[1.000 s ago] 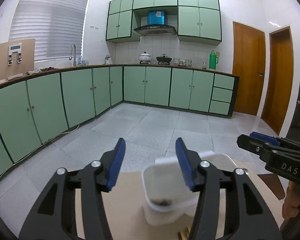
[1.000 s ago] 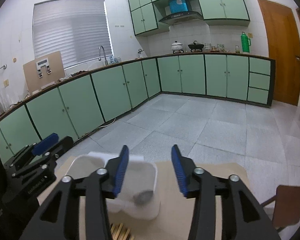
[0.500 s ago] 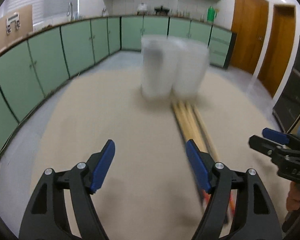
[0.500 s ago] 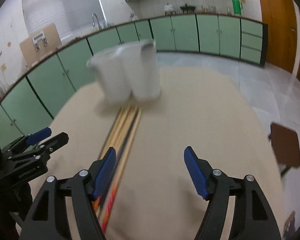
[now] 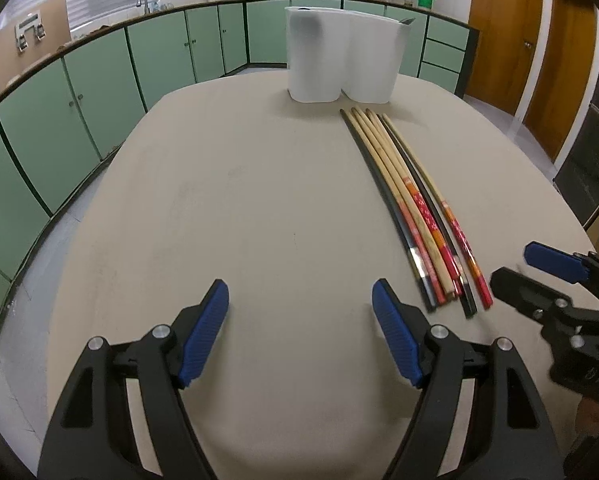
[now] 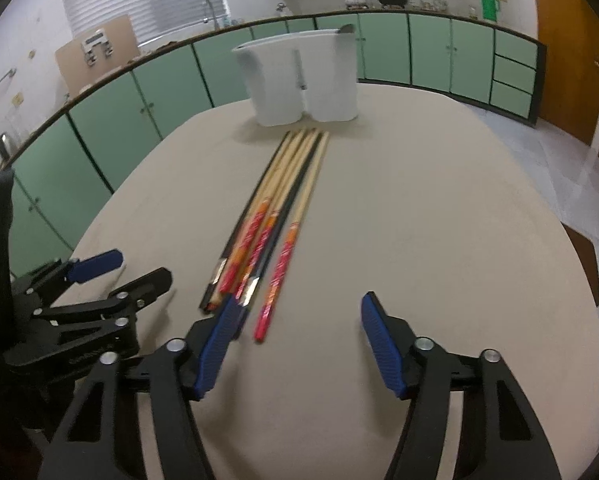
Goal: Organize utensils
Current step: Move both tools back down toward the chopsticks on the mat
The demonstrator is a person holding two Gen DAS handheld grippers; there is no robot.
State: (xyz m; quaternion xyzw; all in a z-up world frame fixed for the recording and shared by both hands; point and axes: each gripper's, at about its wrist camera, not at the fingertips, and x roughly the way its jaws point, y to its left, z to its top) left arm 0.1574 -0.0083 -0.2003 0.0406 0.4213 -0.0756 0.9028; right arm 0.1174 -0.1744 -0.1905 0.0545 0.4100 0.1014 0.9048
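Several chopsticks (image 5: pixel 411 200), wooden and black with red-orange ends, lie side by side on the beige table (image 5: pixel 259 200); they also show in the right wrist view (image 6: pixel 275 220). A white two-compartment holder (image 5: pixel 341 60) stands at the table's far end, with a metal utensil tip above its right rim; it also shows in the right wrist view (image 6: pixel 299 80). My left gripper (image 5: pixel 301 316) is open and empty above the near table, left of the chopsticks. My right gripper (image 6: pixel 295 320) is open and empty, its left finger just over the chopsticks' near ends.
Green kitchen cabinets (image 5: pixel 99 80) run along the wall beyond the table. Wooden doors (image 5: pixel 499 32) stand at the right. A brown stool (image 6: pixel 583 264) sits beside the table's right edge. Each gripper appears at the side of the other's view.
Both grippers have tilted down and pulled back from the holder toward the near end of the table. The chopsticks came into view. Both jaws have opened wider.
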